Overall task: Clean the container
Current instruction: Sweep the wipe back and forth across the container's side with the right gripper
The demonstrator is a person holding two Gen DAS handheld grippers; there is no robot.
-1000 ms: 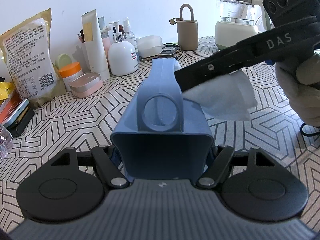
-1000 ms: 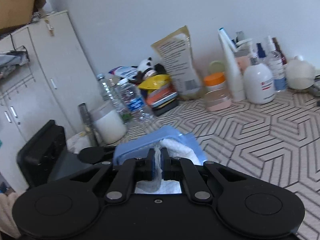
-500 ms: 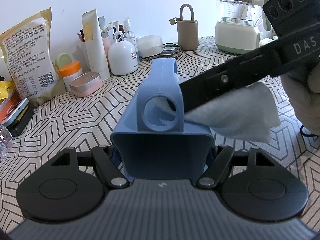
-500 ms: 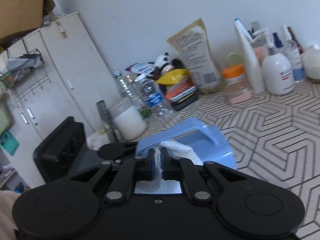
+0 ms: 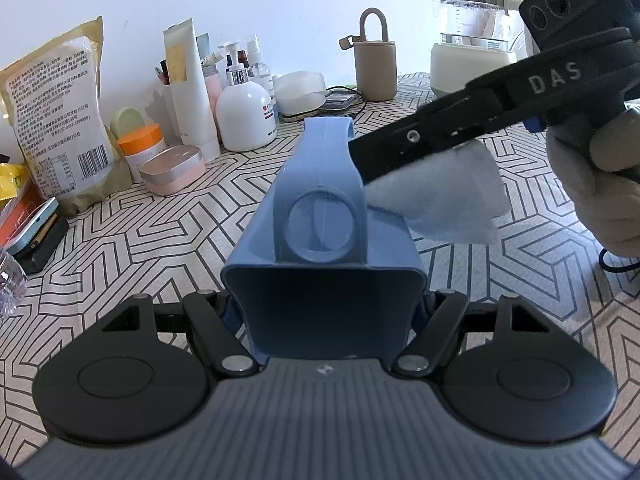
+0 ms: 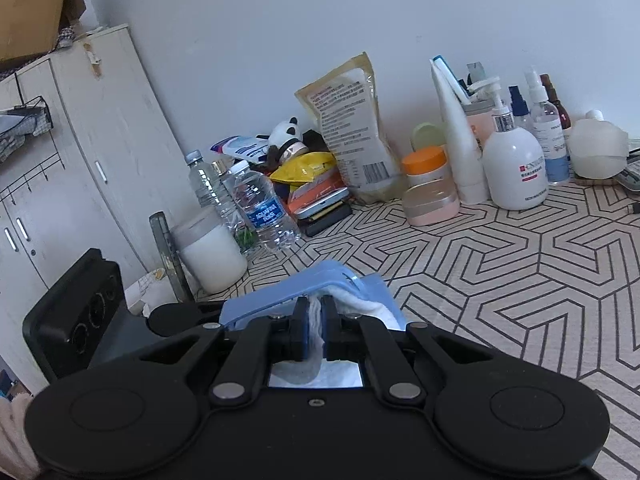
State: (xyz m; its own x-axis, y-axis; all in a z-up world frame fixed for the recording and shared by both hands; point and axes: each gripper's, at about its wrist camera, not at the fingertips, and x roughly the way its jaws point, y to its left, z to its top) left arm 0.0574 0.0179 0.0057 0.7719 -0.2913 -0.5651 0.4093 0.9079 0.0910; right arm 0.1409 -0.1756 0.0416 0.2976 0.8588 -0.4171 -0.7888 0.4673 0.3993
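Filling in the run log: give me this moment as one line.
left claw: shut on container | right claw: shut on cloth | cloth against container side | phase: wiping

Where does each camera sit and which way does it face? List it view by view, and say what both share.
Left wrist: sits on the left gripper, looks along the blue container it clamps toward bottles at the wall; a gloved hand shows.
Right wrist: sits on the right gripper, looks over the white cloth it pinches toward a cabinet.
Shared: container, cloth, patterned table, white pump bottle.
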